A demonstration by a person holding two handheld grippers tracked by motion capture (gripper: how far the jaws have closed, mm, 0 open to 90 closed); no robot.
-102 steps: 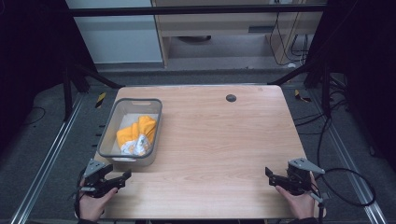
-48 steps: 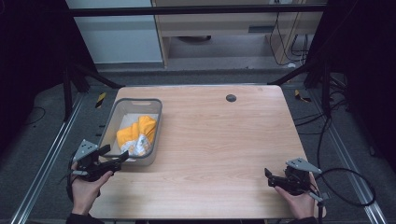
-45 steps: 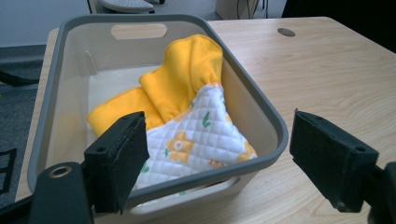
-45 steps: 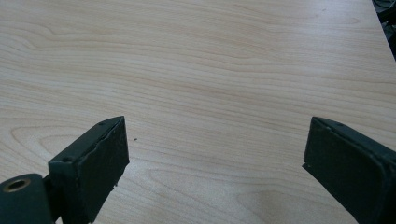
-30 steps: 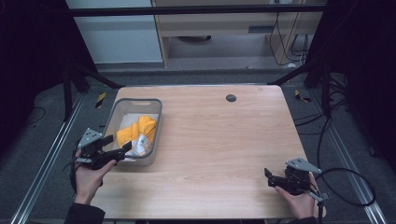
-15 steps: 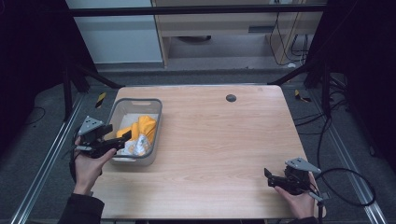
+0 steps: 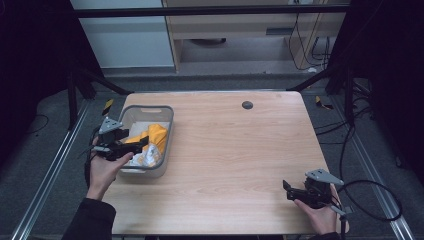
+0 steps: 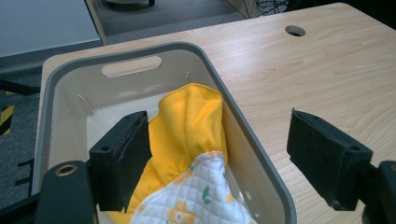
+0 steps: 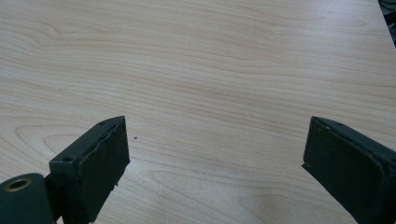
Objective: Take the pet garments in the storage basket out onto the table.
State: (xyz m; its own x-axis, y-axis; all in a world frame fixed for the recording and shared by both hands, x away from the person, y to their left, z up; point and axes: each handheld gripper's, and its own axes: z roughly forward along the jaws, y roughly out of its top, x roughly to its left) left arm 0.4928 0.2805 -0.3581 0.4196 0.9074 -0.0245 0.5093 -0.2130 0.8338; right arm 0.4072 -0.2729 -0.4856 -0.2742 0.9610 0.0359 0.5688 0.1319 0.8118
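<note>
My left gripper (image 8: pixel 219 158) has its jaws wide apart, clamped on nothing: in the left gripper view one jaw hangs inside the grey bin (image 8: pixel 261 186), just beside the yellow cloth (image 8: pixel 187 130), and the other stands outside the bin's right wall, over the table (image 8: pixel 327 60), so the opening straddles that wall rather than the cloth. I cannot tell whether the inner pad touches the fabric or only stands close to it. A white quilted piece with small flower prints (image 8: pixel 196 200) lies at the near end of the bin, against the yellow cloth; whether the two are one item I cannot say. In the high view the left gripper (image 7: pixel 135 146) sits at the bin's left near side with the hand (image 7: pixel 102 167) behind it. The bin (image 7: pixel 145 109) stands at the table's left, with the cloth (image 7: pixel 156 136) bundled in it, none of it over the rim. My right gripper (image 9: pixel 212 163) is also spread open and empty, idle above bare wood at the near right corner (image 7: pixel 296 192), well apart from the bin. Judgement: work is at the reach stage. Nothing is grasped or lifted yet. Still to do: bring both jaws around a fold of cloth, close, lift it clear of the bin, set it on the table.
</note>
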